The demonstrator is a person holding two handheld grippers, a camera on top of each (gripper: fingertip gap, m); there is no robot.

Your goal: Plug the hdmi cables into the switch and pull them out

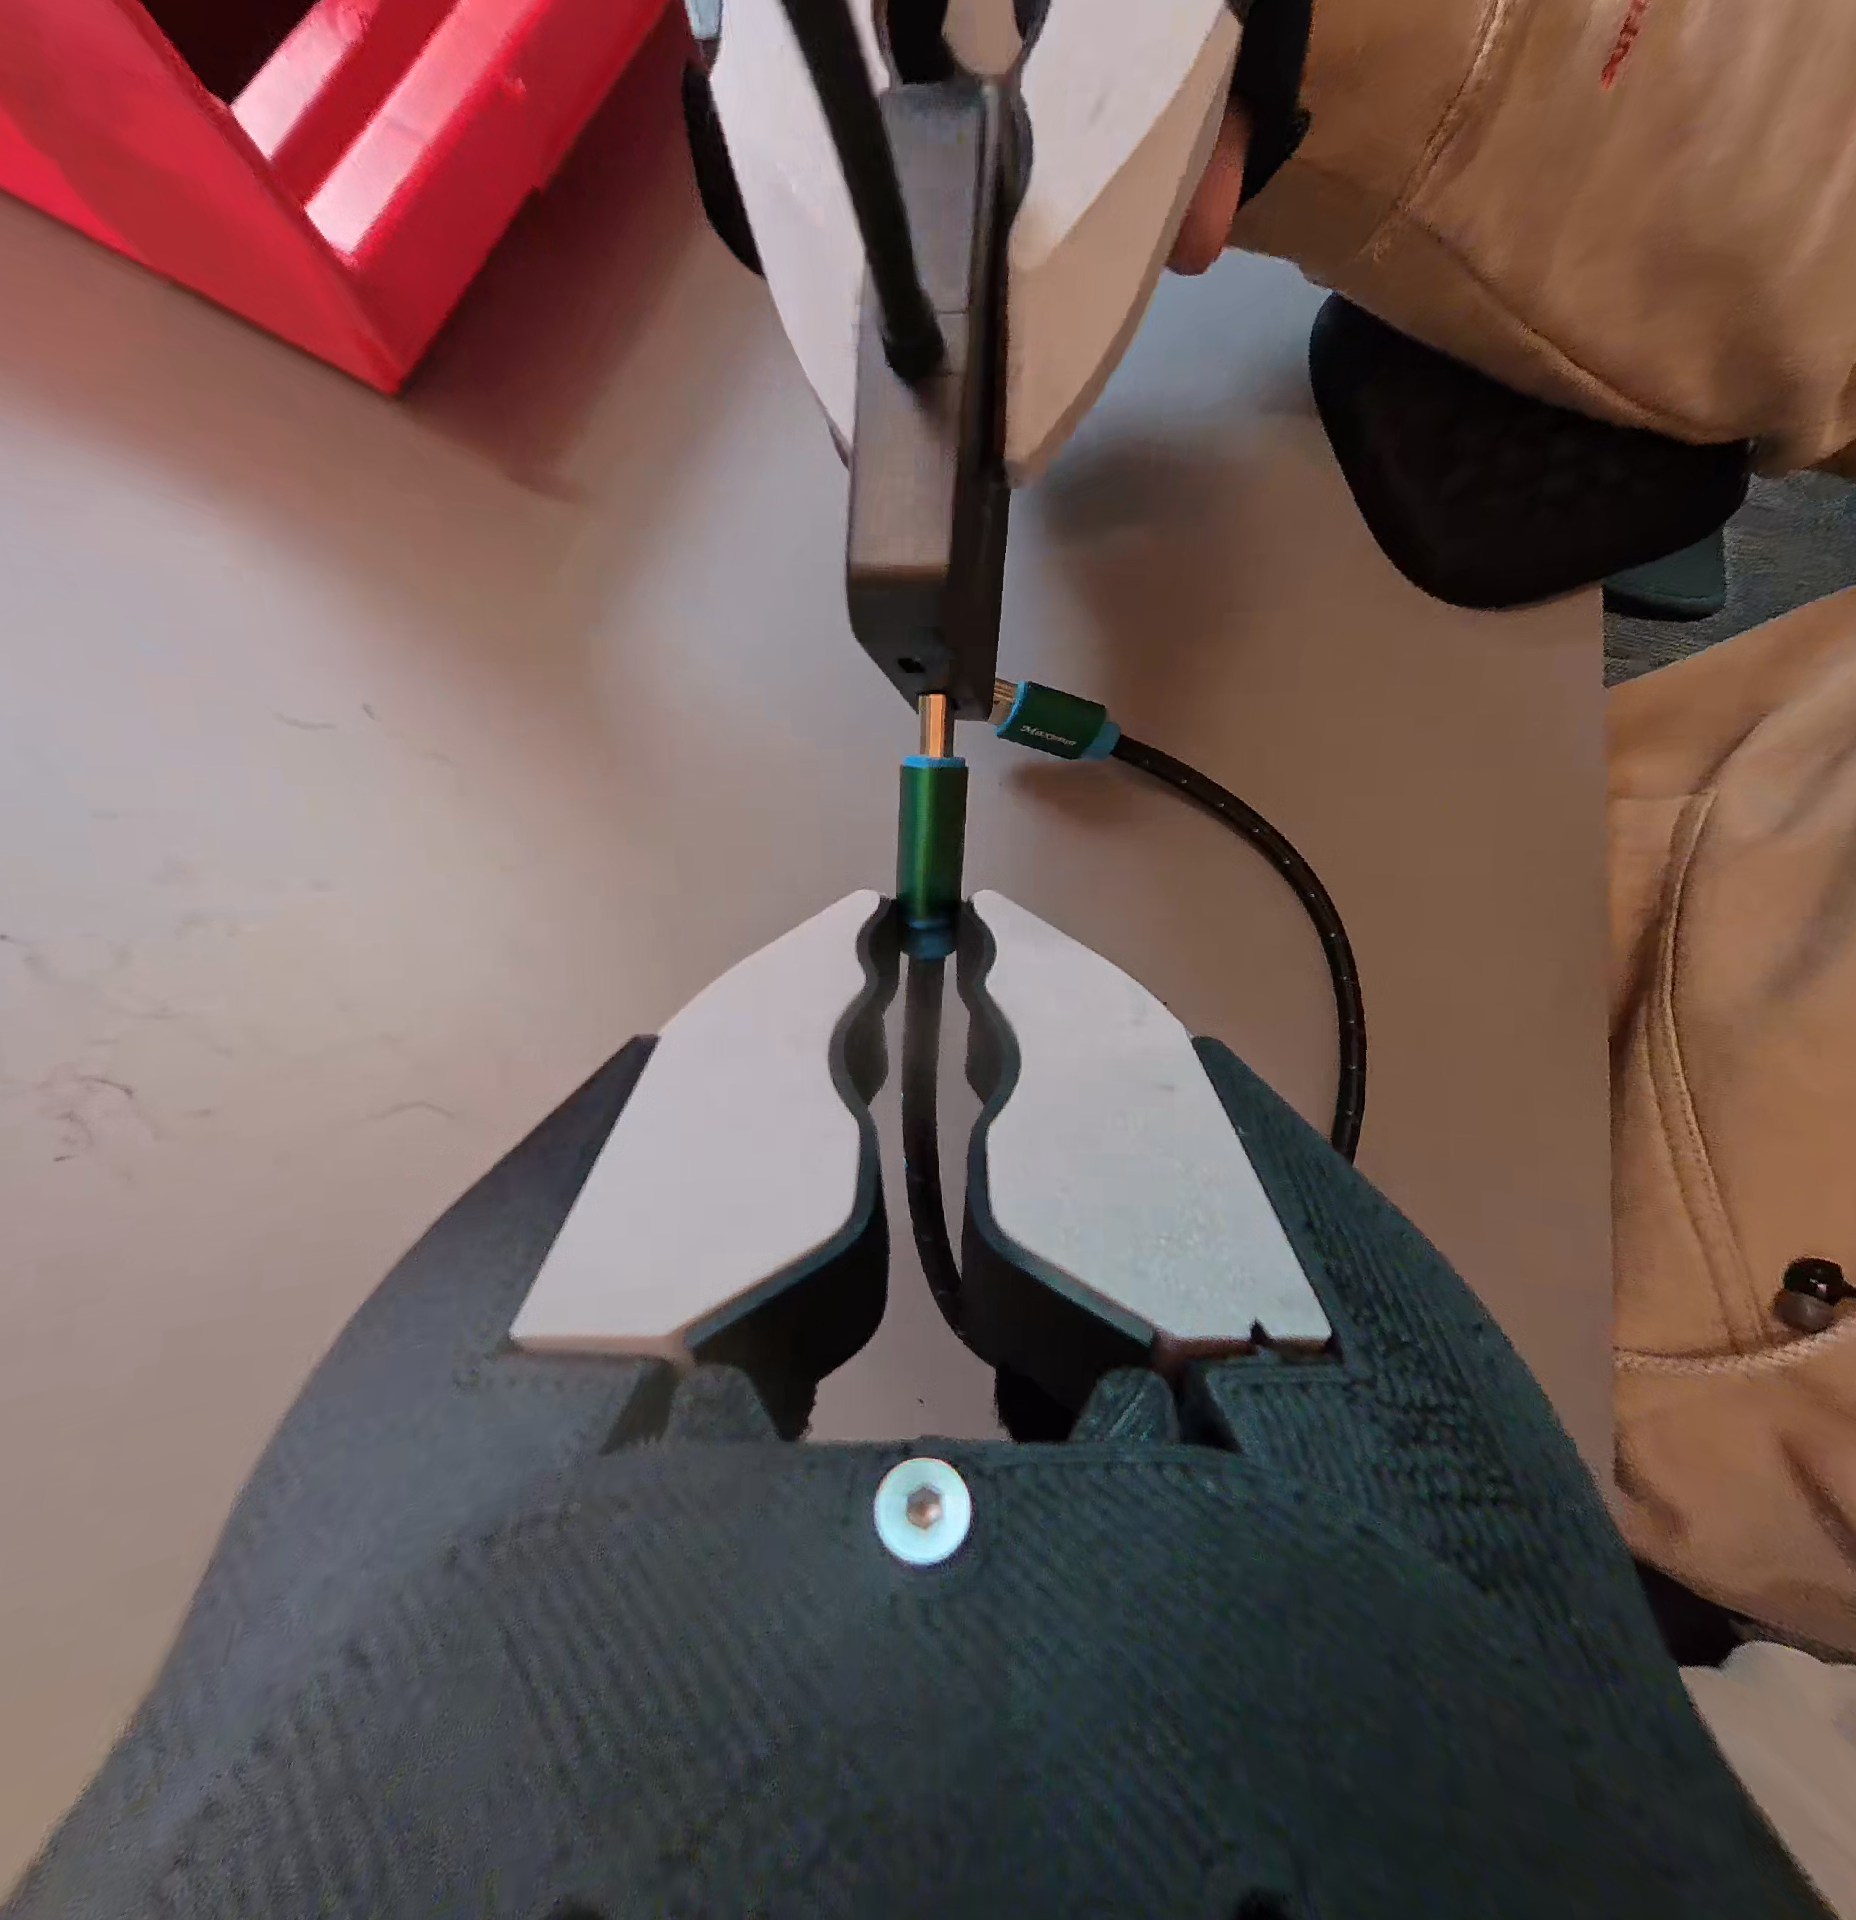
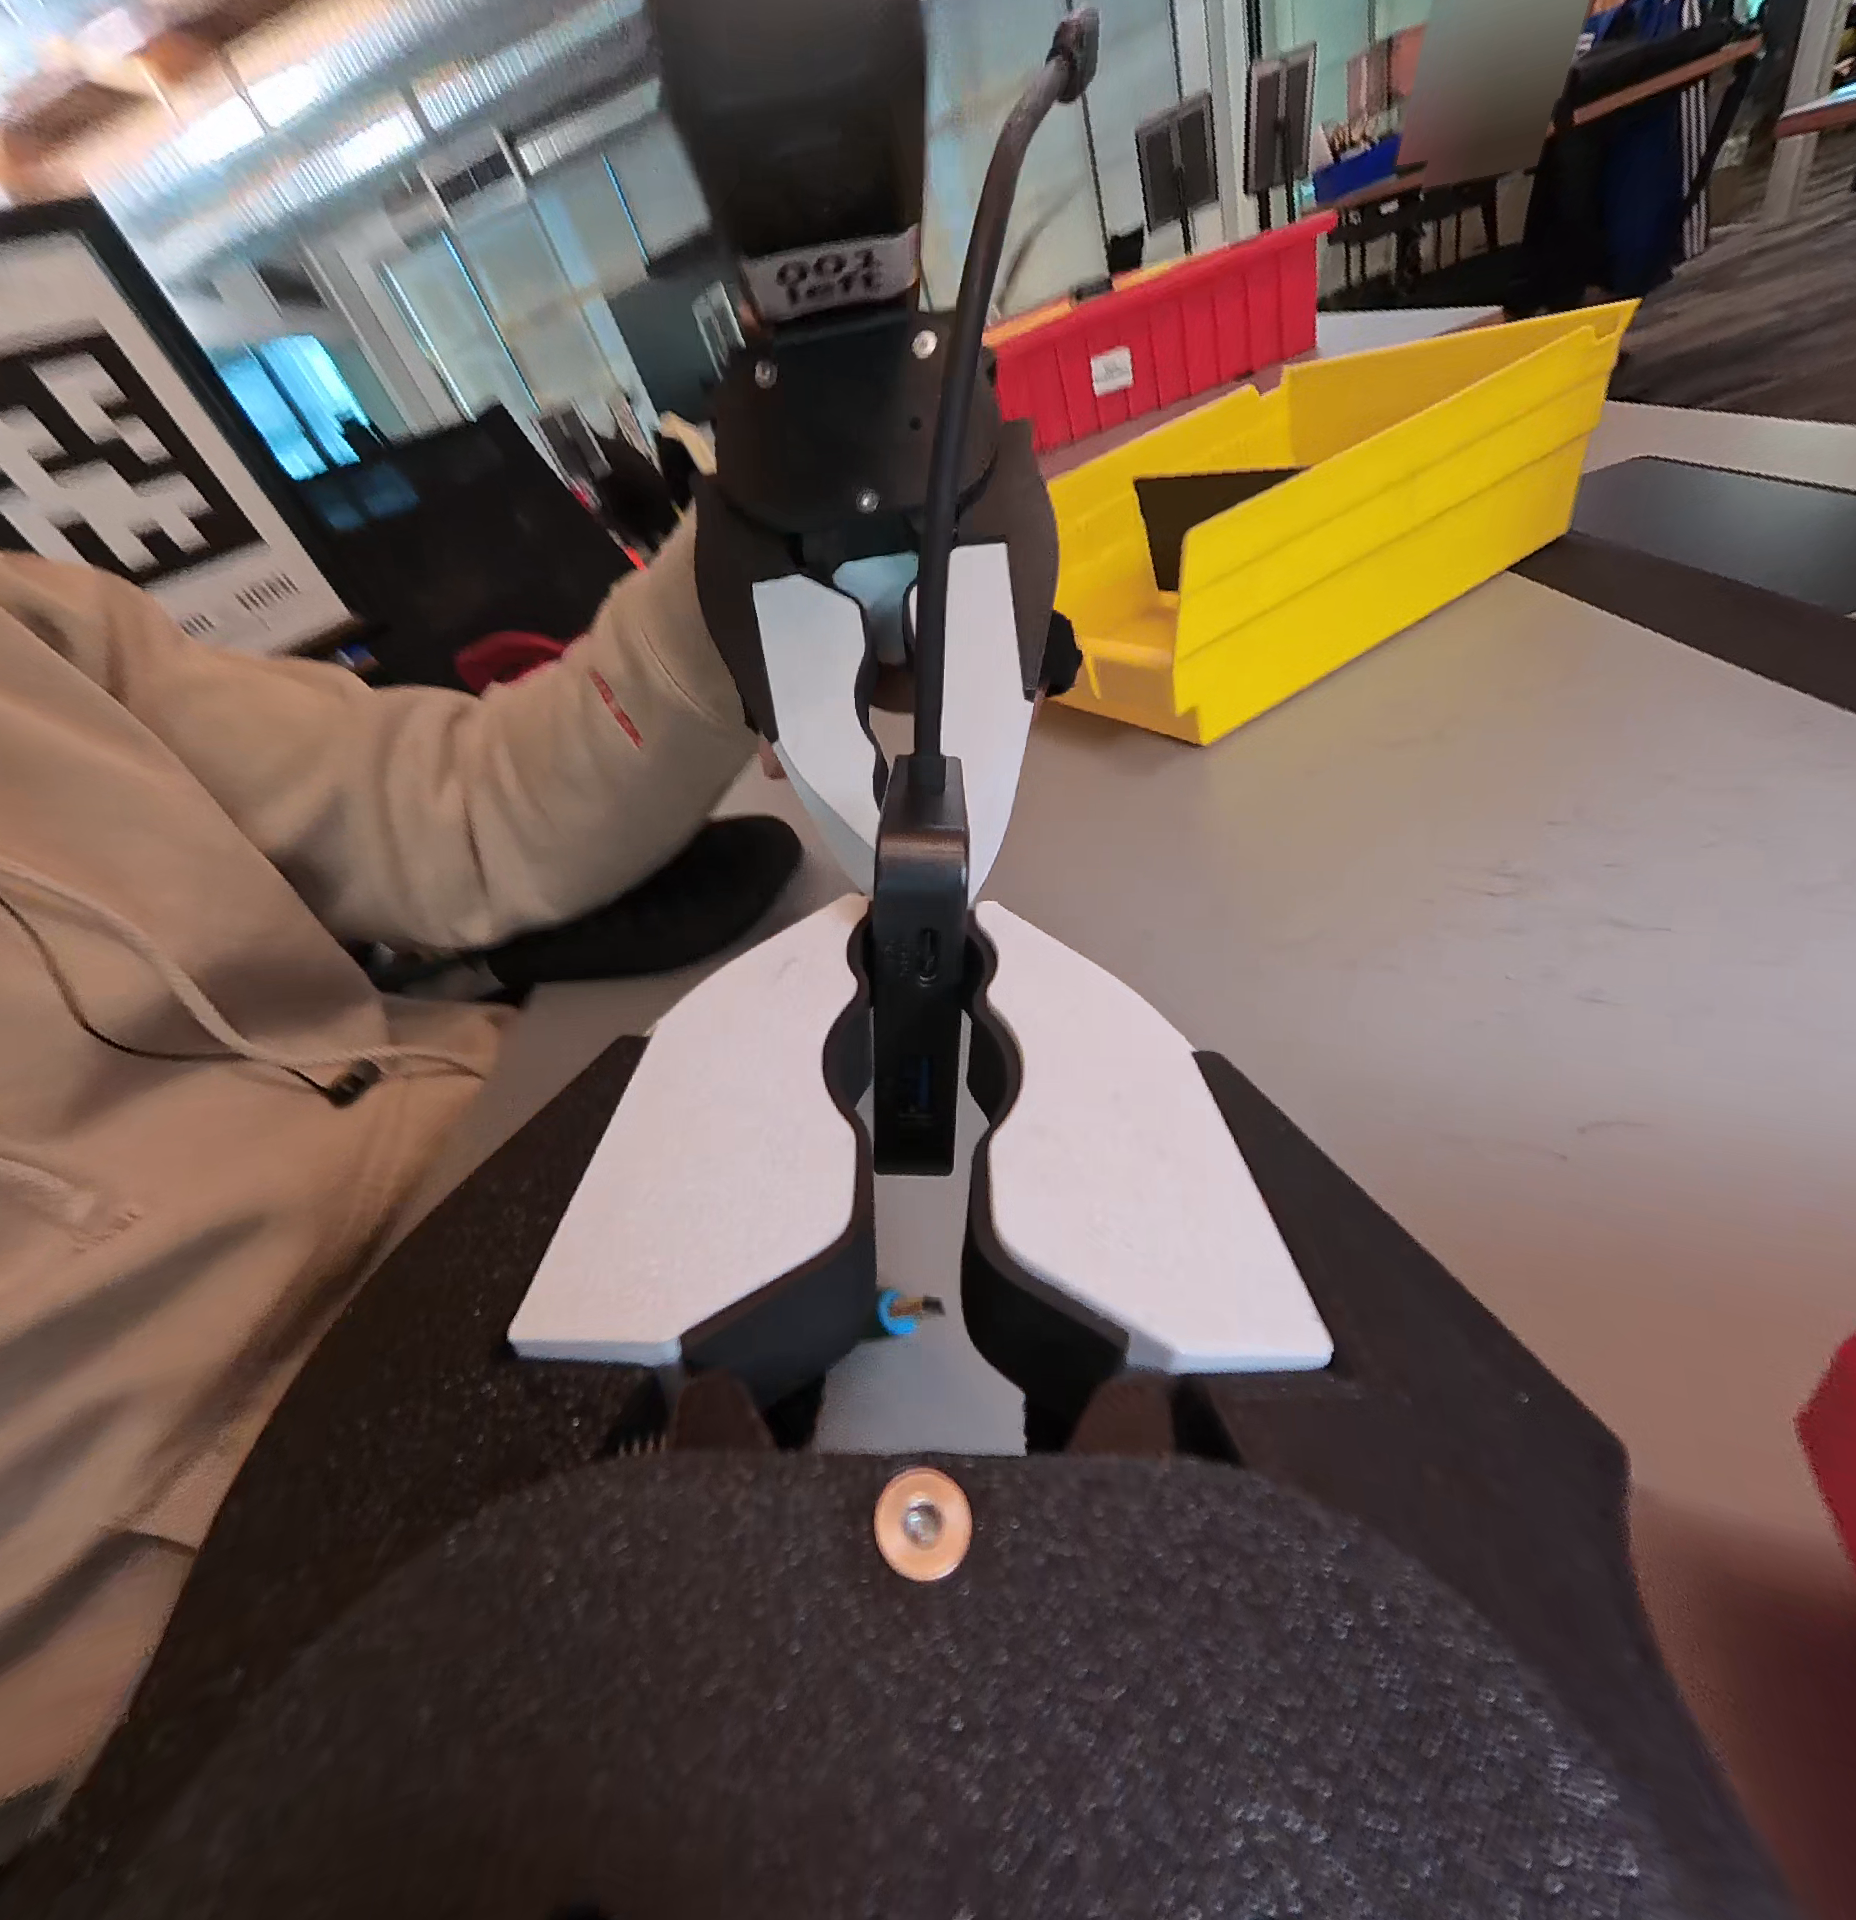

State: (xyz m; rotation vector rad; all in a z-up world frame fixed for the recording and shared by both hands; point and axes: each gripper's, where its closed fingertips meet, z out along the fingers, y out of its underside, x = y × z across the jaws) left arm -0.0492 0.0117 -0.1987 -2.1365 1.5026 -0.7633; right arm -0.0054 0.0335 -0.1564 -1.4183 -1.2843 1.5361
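Left tongs (image 1: 929,914) pinch the green plug (image 1: 931,836), its metal tip at the switch (image 1: 929,520) port | right tongs (image 2: 919,935) clamp the switch above the worktop (image 1: 332,779) | we judge plug stiff, light, slick; hold its sleeve, not the springy cord | second plug (image 1: 1054,722) beside switch | yellow bin (image 2: 1350,540) holds something dark; red bin (image 1: 311,177) contents unseen

From my left wrist view the red bin (image 1: 280,177) runs off the upper left, the plug's metal tip (image 1: 932,727) hides its end inside the switch (image 1: 919,499), and I can't judge its depth.
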